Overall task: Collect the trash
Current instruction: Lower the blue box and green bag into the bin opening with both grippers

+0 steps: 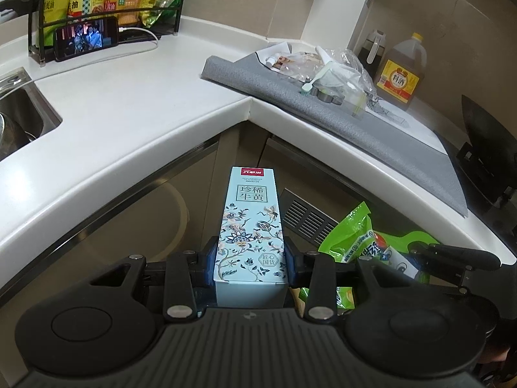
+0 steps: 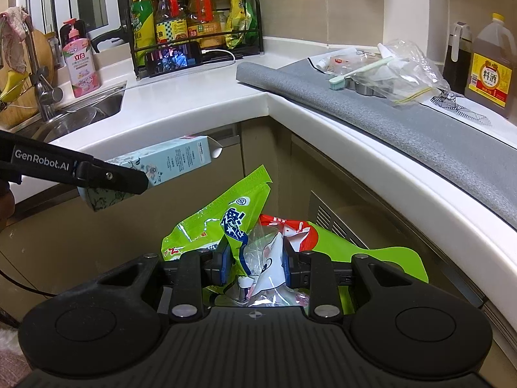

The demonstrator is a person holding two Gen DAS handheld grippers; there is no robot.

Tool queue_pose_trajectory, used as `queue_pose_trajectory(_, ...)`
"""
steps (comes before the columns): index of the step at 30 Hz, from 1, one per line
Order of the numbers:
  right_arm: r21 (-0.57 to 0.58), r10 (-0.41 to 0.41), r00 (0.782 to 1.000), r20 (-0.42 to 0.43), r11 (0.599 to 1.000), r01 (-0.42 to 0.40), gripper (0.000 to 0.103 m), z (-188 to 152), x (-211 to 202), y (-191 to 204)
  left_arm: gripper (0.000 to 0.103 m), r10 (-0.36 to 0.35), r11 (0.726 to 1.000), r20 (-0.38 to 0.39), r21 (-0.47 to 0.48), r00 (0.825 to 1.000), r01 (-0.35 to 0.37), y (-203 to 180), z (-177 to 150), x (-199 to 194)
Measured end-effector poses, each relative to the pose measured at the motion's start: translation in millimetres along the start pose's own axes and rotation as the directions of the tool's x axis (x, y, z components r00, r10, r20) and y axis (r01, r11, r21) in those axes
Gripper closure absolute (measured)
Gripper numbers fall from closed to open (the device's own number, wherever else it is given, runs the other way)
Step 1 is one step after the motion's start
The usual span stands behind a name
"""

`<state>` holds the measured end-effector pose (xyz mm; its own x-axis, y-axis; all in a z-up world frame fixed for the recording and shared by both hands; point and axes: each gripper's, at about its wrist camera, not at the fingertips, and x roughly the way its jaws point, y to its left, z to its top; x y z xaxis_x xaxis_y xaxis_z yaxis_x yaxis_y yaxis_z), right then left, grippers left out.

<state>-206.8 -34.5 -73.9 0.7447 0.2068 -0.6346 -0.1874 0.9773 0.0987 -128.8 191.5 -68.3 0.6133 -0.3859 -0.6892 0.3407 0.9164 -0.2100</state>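
Both grippers hang in the open corner below the white worktop (image 1: 135, 119), whose rounded edge bends around them, with cabinet fronts behind. The left gripper (image 1: 250, 258) has its fingers clamped on the sides of a pale blue floral carton (image 1: 250, 226), held clear of the worktop edge; from the right wrist view the carton's (image 2: 168, 161) far flap stands open. The right gripper (image 2: 257, 265) has its fingers closed on a bunch of crumpled wrappers (image 2: 258, 258), green, red and clear plastic together (how many pieces I can't tell), also below the edge.

On the worktop a grey mat (image 2: 371, 110) overhangs slightly, carrying a toothbrush (image 2: 358, 71), a clear plastic bag (image 2: 407, 68) and small round tins I can barely make out. The sink (image 2: 93, 110) is cut off at the left.

The carton reads "珍稀牛黄"; the left gripper's arm says "GenRobot.AI". A brown bottle (image 2: 491, 77) is labelled "料酒". A phone (image 2: 173, 58) plays video against the bottle rack (image 2: 194, 32).
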Motion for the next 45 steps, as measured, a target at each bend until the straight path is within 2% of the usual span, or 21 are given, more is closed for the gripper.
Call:
queue_pose_trajectory(25,-0.049,0.015,0.992,-0.122,0.999,-0.021,0.072,-7.5,57.6,6.1,0.059,0.030,0.999,-0.095,-0.033,0.995,-0.034,11.9,-5.3,55.9)
queue_pose_trajectory(45,-0.064,0.001,0.971,-0.237,0.998,-0.016,0.072,-26.5,111.9,3.2,0.059,0.055,0.997,-0.195,-0.041,0.979,-0.064,24.7,-16.6,106.8)
